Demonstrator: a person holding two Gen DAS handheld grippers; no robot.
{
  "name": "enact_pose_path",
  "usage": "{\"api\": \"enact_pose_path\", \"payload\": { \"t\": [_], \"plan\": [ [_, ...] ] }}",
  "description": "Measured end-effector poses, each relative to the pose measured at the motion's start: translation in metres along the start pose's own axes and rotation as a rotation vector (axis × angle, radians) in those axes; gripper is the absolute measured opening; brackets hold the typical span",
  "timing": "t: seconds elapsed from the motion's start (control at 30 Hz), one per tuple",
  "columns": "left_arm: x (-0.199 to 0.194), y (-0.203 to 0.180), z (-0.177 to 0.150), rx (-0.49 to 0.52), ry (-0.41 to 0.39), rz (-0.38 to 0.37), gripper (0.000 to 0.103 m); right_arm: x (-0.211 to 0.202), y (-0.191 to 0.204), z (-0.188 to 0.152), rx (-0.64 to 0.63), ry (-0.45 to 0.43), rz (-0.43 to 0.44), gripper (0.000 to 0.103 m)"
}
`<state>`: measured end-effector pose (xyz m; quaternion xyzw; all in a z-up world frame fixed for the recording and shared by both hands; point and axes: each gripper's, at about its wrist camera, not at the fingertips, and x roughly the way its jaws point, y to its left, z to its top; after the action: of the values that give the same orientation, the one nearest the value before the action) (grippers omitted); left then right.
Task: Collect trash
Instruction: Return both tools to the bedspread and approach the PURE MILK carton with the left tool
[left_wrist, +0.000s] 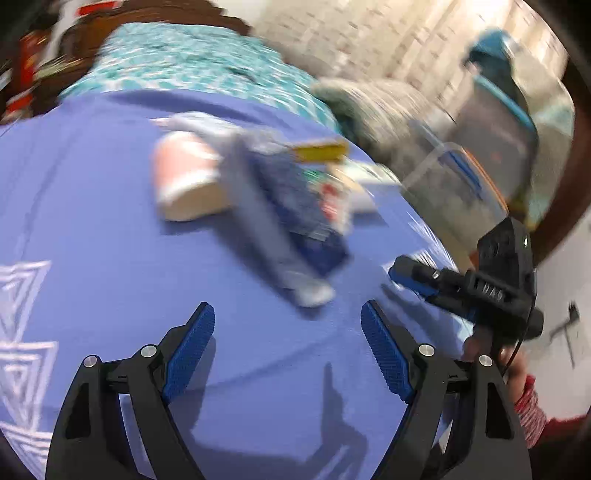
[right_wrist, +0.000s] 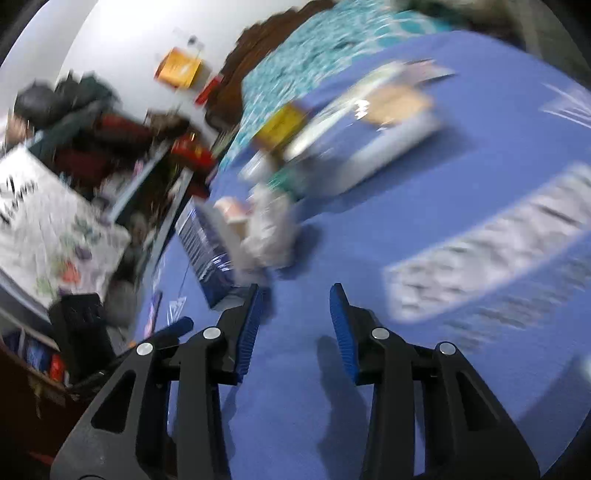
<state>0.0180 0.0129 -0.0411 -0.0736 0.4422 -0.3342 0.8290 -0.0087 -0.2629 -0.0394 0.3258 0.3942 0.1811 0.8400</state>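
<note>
Blue bedsheet (left_wrist: 92, 229) fills both views, heavy motion blur. Trash sits in a loose pile mid-sheet: a paper cup (left_wrist: 188, 177) on its side, a dark blue box (left_wrist: 306, 214) with a grey strip across it, a yellow packet (left_wrist: 321, 151), plus smaller wrappers I can't make out. A clear bin with a blue lid (left_wrist: 458, 177) stands off the bed edge beyond the pile; I judge that's where the trash goes, not certain.

My left gripper (left_wrist: 288, 321) has its jaws spread wide, nothing between them, just short of the near end of the grey strip. My right gripper (right_wrist: 297, 295) has jaws parted more narrowly, also empty, its left finger near the blue box and a crumpled white wrapper (right_wrist: 269, 229), contact not clear in the blur. From the left view I see the right gripper coming in from the bed's far edge.

Step in hand, as I judge it: approach, before any pick. Next calls for steadying, choosing one piece, likely the wrapper or the strip, centring it between the pads and closing.
</note>
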Motion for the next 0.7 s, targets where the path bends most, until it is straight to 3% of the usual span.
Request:
{"api": "enact_pose_path", "payload": {
  "t": [0.13,0.23,0.33,0.5,0.7],
  "plan": [
    [-0.021,0.027,0.001,-0.042,-0.062,0.078,0.078,0.043,0.028,0.009,0.008,0.04,0.021,0.04],
    [-0.023,0.029,0.001,0.01,-0.083,0.301,0.078,0.057,0.054,0.003,-0.033,0.071,0.048,0.04],
    [-0.016,0.032,0.0,0.086,-0.091,0.58,0.079,0.068,0.078,-0.004,-0.11,0.095,0.052,0.042],
    [-0.025,0.058,0.003,-0.008,-0.096,0.566,0.079,0.077,0.09,-0.02,-0.16,0.115,0.034,0.044],
    [-0.029,0.071,0.003,-0.053,-0.077,0.559,0.079,0.082,0.087,-0.027,-0.164,0.122,0.005,0.05]
  ]
}}
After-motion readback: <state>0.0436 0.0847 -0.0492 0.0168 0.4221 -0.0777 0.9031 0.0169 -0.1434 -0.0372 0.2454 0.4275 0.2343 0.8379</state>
